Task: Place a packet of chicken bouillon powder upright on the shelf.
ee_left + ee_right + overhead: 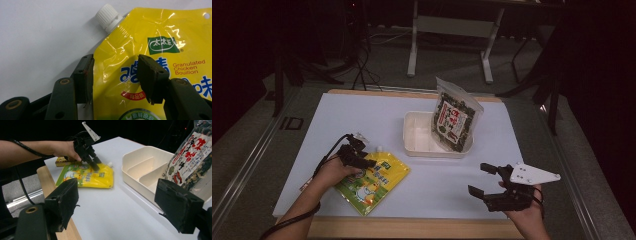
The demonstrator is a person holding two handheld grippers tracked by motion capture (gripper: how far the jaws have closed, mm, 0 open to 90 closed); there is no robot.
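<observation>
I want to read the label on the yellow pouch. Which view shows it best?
The left gripper view: the pouch is close, with its print and white cap sharp. In the high view the pouch lies small beside the tray. The right gripper view shows it farther off, print unreadable.

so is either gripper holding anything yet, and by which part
Nothing is gripped yet. The left gripper has its jaws astride the upper left edge of the flat yellow spouted bouillon pouch, below the white cap, not visibly clamping. The right gripper is open, with nothing between its jaws.
</observation>
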